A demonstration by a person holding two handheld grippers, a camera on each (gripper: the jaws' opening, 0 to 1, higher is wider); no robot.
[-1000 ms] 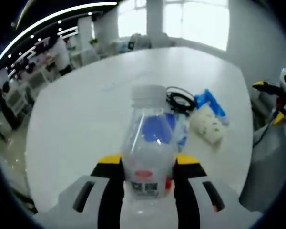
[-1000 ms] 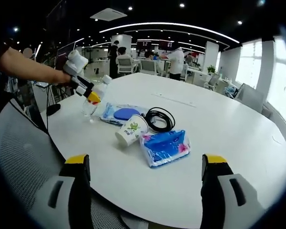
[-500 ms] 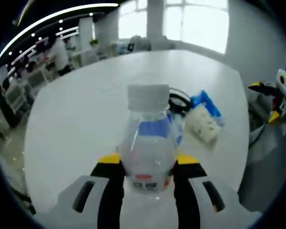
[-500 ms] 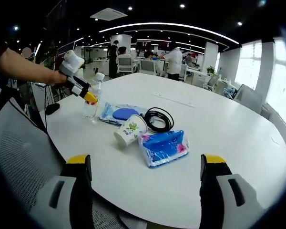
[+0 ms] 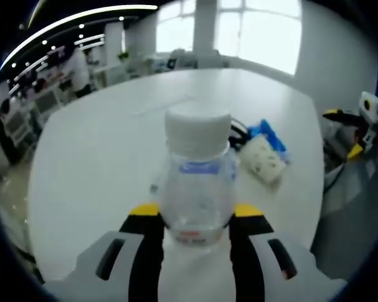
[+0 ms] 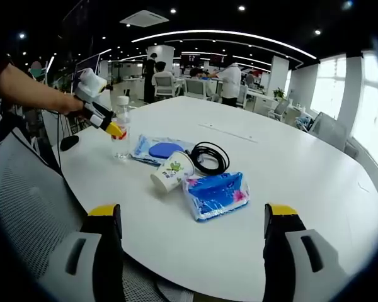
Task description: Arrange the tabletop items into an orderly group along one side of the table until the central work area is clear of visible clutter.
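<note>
We are standing the clear bottle upright near the table edge, left gripper clamping it, right gripper gaping wide; releasing gently comes next.

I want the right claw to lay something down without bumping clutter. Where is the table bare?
Bare table lies right of the tissue pack and beyond the cable coil. It is crowded from the bottle through the wipes pack and paper cup.
</note>
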